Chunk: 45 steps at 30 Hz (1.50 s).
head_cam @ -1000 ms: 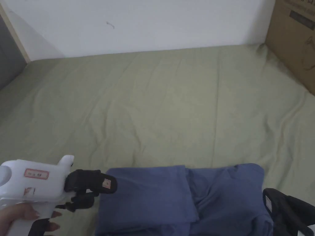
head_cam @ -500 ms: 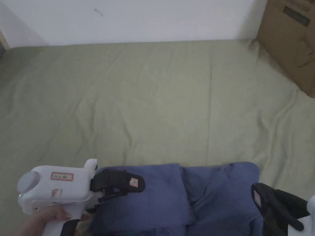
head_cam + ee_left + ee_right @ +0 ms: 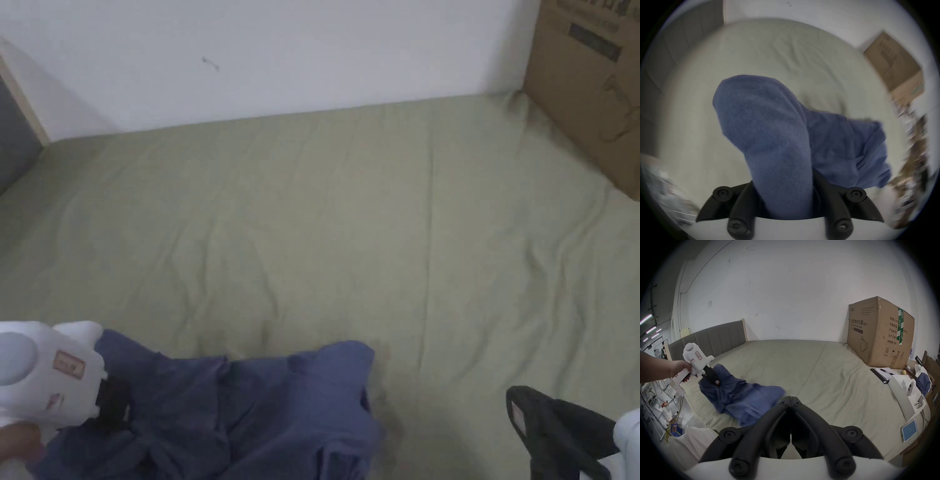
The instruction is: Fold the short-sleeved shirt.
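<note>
Blue fabric of the short-sleeved shirt [image 3: 250,412] lies bunched and rumpled on the bed [image 3: 350,237], near its front edge and toward the left side in the head view. The left gripper [image 3: 711,378] has its jaws clamped on one end of the shirt; in the left gripper view a thick fold of the cloth [image 3: 769,138] rises from between the black jaws, and the rest trails off to the right onto the pale green sheet. A hand [image 3: 679,368] holds that gripper's white body. The right gripper [image 3: 791,398] hangs apart from the shirt, to its right, with its jaws pressed together tip to tip and nothing between them. A cardboard box [image 3: 880,334] stands at the far right of the bed against the white wall [image 3: 281,50].
</note>
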### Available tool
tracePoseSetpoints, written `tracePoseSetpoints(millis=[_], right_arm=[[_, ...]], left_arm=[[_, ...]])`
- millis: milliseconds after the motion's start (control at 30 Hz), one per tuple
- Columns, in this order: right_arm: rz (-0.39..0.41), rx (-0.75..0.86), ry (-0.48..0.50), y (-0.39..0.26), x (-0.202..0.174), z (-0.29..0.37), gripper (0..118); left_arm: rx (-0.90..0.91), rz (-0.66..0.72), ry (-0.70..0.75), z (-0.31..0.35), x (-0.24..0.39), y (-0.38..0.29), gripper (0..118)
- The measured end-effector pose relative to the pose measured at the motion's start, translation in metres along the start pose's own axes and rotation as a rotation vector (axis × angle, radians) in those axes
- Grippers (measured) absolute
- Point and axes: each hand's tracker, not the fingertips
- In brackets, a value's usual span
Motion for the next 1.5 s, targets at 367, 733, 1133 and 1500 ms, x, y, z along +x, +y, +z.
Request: tracePoseSetpoints(millis=[367, 733, 1133, 1500], right_arm=[[-0.083, 0.006, -0.043, -0.006, 0.034, 0.03, 0], [-0.109, 0.036, -0.085, -0.001, 0.055, 0.033, 0], [-0.104, 0.016, -0.064, -0.001, 0.049, 0.033, 0], [-0.188, -0.031, -0.067, -0.003, 0.058, 0.028, 0]], left_arm=[[-0.17, 0.201, -0.704, -0.002, 0.141, 0.045, 91], [0.084, 0.06, -0.54, 0.053, 0.119, 0.033, 114], [0.023, -0.187, -0.553, -0.02, 0.23, 0.009, 0], [-0.001, 0.074, -0.598, -0.056, 0.237, -0.003, 0]])
